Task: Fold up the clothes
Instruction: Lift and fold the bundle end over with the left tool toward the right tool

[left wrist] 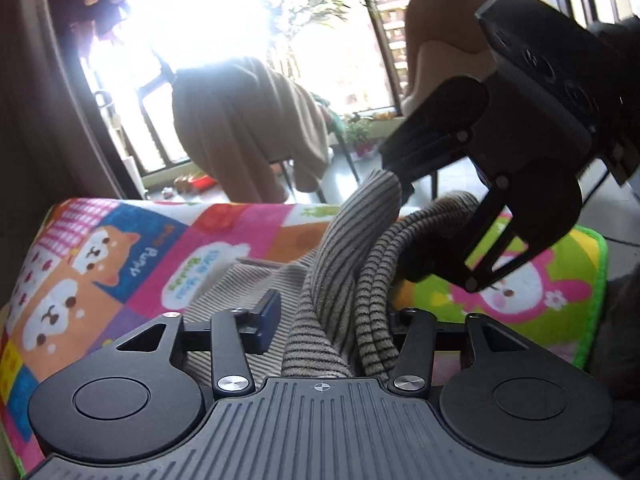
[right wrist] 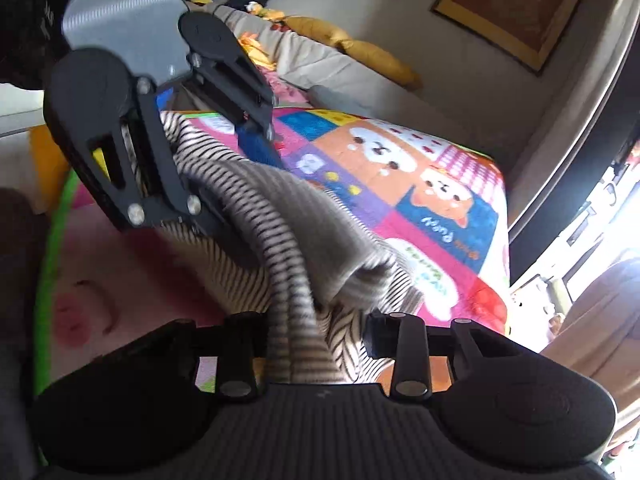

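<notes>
Striped garment strung between my two tongs above the cartoon play mat.

My left tongs (left wrist: pixel 326 320) hold a bunched fold of the striped garment (left wrist: pixel 340 248) between their pads, though I cannot tell how firmly they press; my right tongs (right wrist: pixel 308 340) are closed on its doubled edge. The cloth rises straight ahead of each, its long axis running from one pair of tongs to the other, the rest trailing onto the play mat (left wrist: pixel 132 248). Both pairs sit equally near, so the next fold seems to depend on moving them together.
</notes>
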`<state>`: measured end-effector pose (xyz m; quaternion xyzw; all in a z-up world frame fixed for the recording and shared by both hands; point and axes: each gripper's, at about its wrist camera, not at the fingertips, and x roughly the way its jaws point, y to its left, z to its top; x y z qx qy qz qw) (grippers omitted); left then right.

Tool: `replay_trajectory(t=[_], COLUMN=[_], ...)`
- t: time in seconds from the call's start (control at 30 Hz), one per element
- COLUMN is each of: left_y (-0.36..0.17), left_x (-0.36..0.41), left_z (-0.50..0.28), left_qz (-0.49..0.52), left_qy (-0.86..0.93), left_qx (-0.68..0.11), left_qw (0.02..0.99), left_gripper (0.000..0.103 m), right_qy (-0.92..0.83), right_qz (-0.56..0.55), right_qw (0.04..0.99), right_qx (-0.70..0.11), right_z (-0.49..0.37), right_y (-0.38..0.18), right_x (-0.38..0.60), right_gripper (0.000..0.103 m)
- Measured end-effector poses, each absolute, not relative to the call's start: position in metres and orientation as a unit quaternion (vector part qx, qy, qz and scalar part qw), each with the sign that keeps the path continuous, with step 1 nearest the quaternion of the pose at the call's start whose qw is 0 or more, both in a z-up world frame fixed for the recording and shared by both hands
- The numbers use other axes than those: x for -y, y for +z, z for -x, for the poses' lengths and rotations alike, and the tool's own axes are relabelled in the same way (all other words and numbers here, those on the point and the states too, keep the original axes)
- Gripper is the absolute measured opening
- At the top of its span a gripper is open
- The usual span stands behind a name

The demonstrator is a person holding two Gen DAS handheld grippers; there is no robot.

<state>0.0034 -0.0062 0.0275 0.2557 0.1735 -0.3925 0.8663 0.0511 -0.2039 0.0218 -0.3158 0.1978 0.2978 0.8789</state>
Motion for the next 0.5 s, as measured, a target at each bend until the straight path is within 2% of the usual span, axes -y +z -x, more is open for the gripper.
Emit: replay_trajectory(t=[0.07, 0.1, 0.13, 0.23, 0.37, 0.43, 0.5], left_y=[0.044, 0.05, 0.055, 0.052, 0.021, 0.009, 0.002], left_x=[-0.008, -0.017, -0.027, -0.05, -0.057, -0.054, -0.05], left_z=[-0.023, -0.032, -0.04, -0.058, -0.078, -0.084, -0.09], left_qz=[-0.229, -0.212, -0.192, -0.12, -0.031, -0.01, 0.014], left_qy=[-0.363, -0.35, -0.336, -0.317, -0.319, -0.32, -0.329], left_qx=[-0.163, -0.16, -0.161, -0.199, -0.28, -0.293, -0.295], left_qw=[0.888, 0.898, 0.908, 0.92, 0.905, 0.901, 0.897], left_gripper=[0.072, 0.084, 0.092, 0.093, 0.093, 0.093, 0.087], right_qy=[0.285, 0.276, 0.265, 0.237, 0.255, 0.265, 0.273], right_qz=[0.307, 0.304, 0.302, 0.277, 0.189, 0.15, 0.123], right_qw=[0.885, 0.889, 0.891, 0.901, 0.915, 0.919, 0.918], right_qx=[-0.201, -0.205, -0.21, -0.236, -0.248, -0.252, -0.26], right_z=[-0.08, -0.095, -0.112, -0.157, -0.169, -0.171, -0.169], right_y=[0.024, 0.024, 0.022, 0.01, 0.015, 0.019, 0.02], right_x=[0.201, 0.199, 0.197, 0.195, 0.211, 0.22, 0.229], right_gripper=[0.041, 0.041, 0.041, 0.041, 0.047, 0.048, 0.048])
